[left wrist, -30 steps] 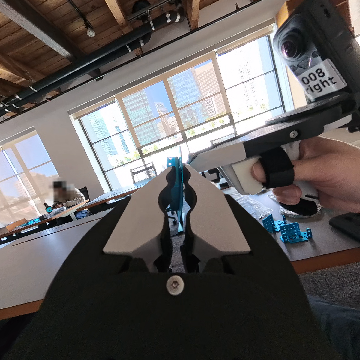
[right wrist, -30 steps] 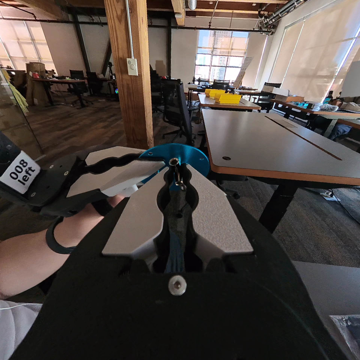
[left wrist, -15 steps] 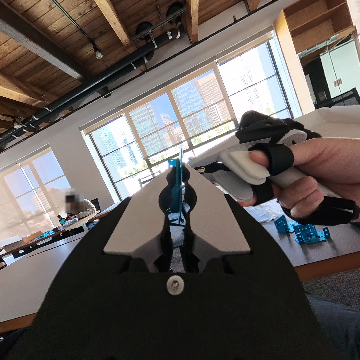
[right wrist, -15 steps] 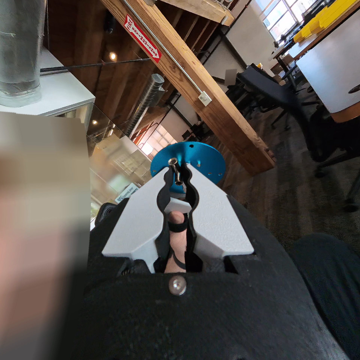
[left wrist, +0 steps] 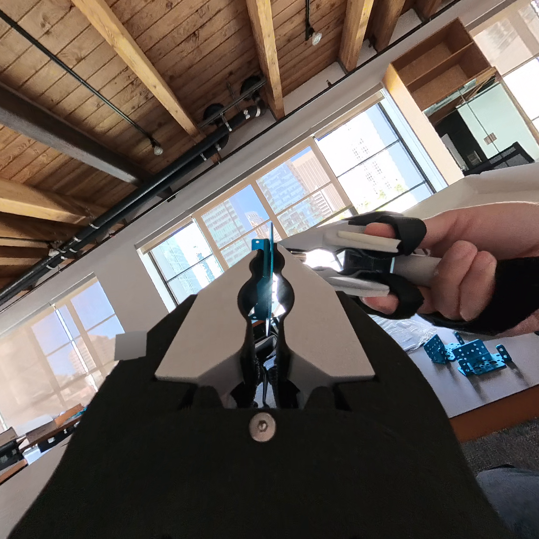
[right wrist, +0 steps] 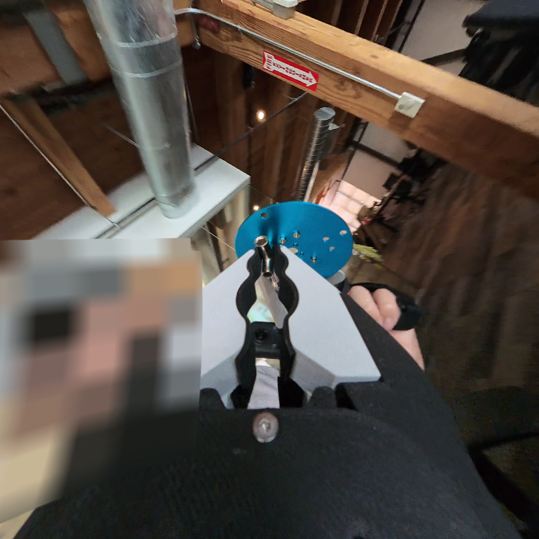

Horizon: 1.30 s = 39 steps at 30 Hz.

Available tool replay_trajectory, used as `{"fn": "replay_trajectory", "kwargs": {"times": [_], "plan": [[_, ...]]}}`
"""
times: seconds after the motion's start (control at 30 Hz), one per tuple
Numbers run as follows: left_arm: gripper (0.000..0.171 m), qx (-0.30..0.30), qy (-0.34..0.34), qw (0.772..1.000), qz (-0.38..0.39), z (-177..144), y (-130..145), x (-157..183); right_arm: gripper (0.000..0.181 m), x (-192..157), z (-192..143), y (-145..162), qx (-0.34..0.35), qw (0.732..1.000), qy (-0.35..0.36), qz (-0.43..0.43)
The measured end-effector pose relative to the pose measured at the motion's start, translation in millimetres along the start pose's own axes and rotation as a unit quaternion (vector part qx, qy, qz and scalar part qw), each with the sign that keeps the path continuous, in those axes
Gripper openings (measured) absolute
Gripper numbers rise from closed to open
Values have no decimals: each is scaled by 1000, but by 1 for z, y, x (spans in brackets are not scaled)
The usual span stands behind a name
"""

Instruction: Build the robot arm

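Observation:
My left gripper (left wrist: 267, 253) is shut on a blue round metal disc (left wrist: 267, 280), seen edge-on and held upright in the air. A small blue bracket (left wrist: 258, 245) sits on the disc's left face at the top. My right gripper (right wrist: 269, 253) is shut on a small bent silver metal key (right wrist: 264, 253), whose tip meets the face of the disc (right wrist: 303, 233), which has several holes. In the left wrist view the right gripper (left wrist: 350, 253) comes in from the right, held by a hand (left wrist: 466, 262). The left hand (right wrist: 388, 312) shows below the disc.
Several blue perforated brackets (left wrist: 466, 358) and a clear plastic bag (left wrist: 408, 335) lie on the grey table (left wrist: 466, 390) at the right. A wooden beam (right wrist: 379, 87) and a silver duct (right wrist: 148, 102) are overhead. Windows (left wrist: 291, 204) lie behind the disc. Only a small space, under 4 cm, lies between the two pairs of fingers.
Both grippers have tilted upward, so the views now show more ceiling. The right gripper has rolled around while keeping the key at the disc. The left gripper still holds the disc.

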State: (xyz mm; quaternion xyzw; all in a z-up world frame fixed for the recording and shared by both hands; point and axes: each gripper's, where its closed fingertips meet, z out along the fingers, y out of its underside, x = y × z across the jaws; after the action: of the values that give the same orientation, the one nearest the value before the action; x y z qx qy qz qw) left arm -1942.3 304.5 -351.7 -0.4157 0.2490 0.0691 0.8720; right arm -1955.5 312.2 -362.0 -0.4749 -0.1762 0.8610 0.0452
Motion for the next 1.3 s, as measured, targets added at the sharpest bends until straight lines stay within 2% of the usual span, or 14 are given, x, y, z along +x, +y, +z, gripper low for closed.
{"fn": "replay_trajectory", "kwargs": {"times": [0.2,0.3,0.5,0.67,0.73,0.77,0.8,0.83,0.93,0.97,1.0,1.07,1.13,1.3], "plan": [[4,23,24,999,36,-5,-8,7,12,-8,-4,9,2,987,-80,141],[3,23,28,999,23,-5,-11,9,11,-11,-6,11,6,987,-84,138],[1,-31,6,995,-97,5,5,5,7,-5,-14,-2,25,996,31,-75],[1,-47,-13,986,-158,5,10,-8,7,-2,-23,-7,12,977,119,-178],[1,-82,-2,977,-194,7,21,-10,7,-5,-26,-10,-3,952,166,-257],[2,-98,3,972,-212,7,25,-11,7,-9,-26,-10,-23,920,196,-339],[2,-106,4,968,-226,7,27,-12,7,-12,-25,-9,-54,872,236,-426],[2,-106,0,967,-231,6,27,-15,7,-13,-24,-10,-90,801,284,-519],[1,-112,-4,977,-184,5,23,-16,7,-17,-26,-23,-179,493,399,-752],[1,-112,-3,980,-162,5,21,-14,7,-18,-22,-23,-207,409,404,-791],[1,-113,-1,983,-146,6,18,-11,7,-16,-17,-18,-236,353,391,-817],[1,-111,4,985,-132,6,14,-5,7,-6,-14,-17,-276,277,391,-833],[1,-110,2,987,-119,6,12,-3,7,3,-14,-14,-302,237,385,-839],[1,-106,-6,991,-81,6,9,-2,7,1,-11,-12,-299,201,389,-848]]}}
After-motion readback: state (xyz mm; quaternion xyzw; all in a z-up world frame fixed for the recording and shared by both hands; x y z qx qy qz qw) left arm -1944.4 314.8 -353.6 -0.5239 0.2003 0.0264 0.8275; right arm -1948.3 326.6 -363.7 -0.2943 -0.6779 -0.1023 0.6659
